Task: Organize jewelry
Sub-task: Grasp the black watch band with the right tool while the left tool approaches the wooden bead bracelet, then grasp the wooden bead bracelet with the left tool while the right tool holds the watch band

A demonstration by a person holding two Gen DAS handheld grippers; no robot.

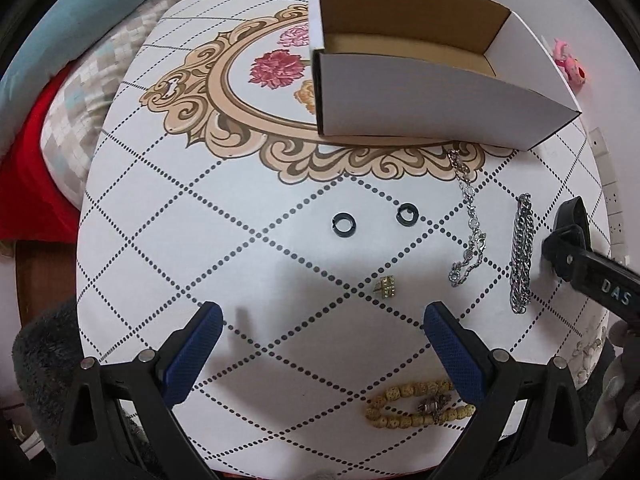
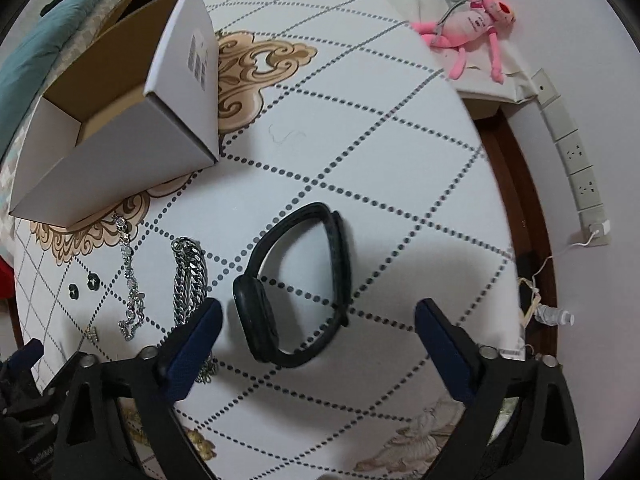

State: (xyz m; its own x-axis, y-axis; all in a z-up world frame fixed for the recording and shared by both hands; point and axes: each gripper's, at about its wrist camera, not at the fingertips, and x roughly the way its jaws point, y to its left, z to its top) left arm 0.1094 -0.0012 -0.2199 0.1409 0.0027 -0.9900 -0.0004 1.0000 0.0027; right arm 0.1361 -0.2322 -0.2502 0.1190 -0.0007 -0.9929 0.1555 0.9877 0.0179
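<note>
An open white cardboard box (image 1: 420, 100) stands at the far side of the table; it also shows in the right wrist view (image 2: 120, 136). In front of it lie two black rings (image 1: 343, 225), a small gold earring (image 1: 386, 287), a thin silver bracelet (image 1: 468, 220), a thick silver chain (image 1: 521, 256) and a tan bead bracelet (image 1: 416, 406). My left gripper (image 1: 320, 320) is open and empty above the table, the gold earring just ahead. My right gripper (image 2: 318, 316) is open, with a black smartwatch (image 2: 296, 284) lying between and just ahead of its fingers.
The round table (image 1: 160, 240) has a white dotted-diamond cloth with a floral emblem. A pink plush toy (image 2: 476, 20) lies on a cloth bag beyond the table's far right. A white power strip (image 2: 572, 152) runs along the wall. Bedding (image 1: 60, 80) lies at the left.
</note>
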